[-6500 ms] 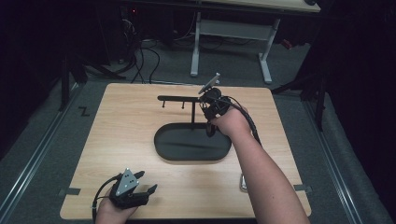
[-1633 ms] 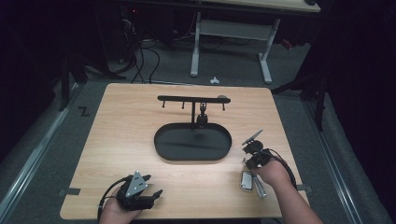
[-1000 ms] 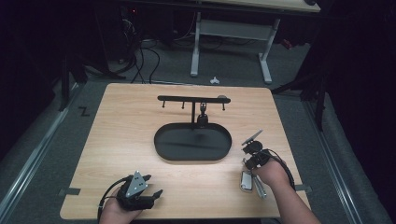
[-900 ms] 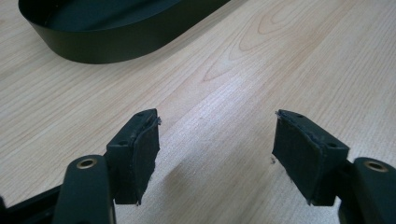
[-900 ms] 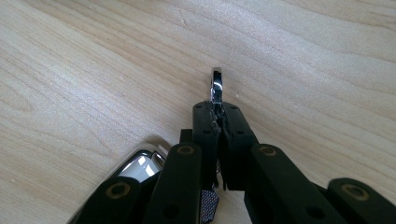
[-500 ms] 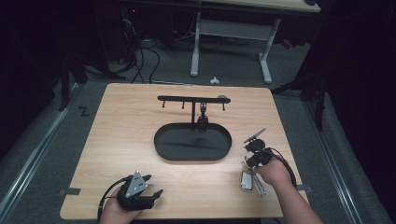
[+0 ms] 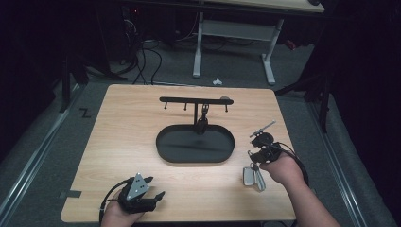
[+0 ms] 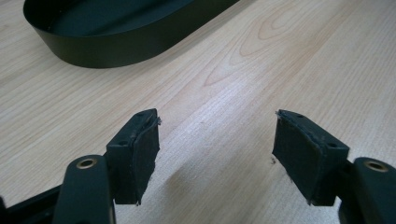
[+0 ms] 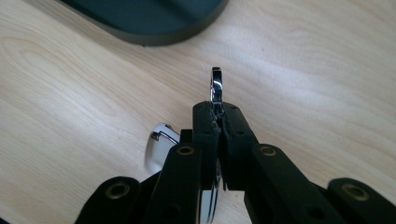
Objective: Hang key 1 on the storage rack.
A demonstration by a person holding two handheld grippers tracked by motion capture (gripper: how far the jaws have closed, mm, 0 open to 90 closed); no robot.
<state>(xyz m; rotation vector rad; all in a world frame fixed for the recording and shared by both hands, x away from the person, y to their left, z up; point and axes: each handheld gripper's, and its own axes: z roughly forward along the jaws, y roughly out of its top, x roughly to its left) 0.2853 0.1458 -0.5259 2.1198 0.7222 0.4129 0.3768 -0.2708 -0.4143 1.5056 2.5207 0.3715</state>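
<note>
In the high view, the right gripper (image 7: pixel 256 152) is seen at 4 o'clock of the oval black tray (image 7: pixel 165 142), over a silver key fob (image 7: pixel 248 175) lying on the table (image 7: pixel 118 123). The left gripper (image 7: pixel 153 189) is rested near the front edge.

In the left gripper view, the 2 jaws are held wide apart over bare wood with nothing between them.

In the right gripper view, the jaws are pressed shut on a chrome ring (image 9: pixel 216 86); the key fob (image 9: pixel 156 149) is seen at 9 o'clock of them.

High overview; two close gripper views sharing the black tray (image 7: pixel 195 144).

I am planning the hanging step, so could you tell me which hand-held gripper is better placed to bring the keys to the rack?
The right hand-held gripper: it grips the key ring, nearer the rack.
</note>
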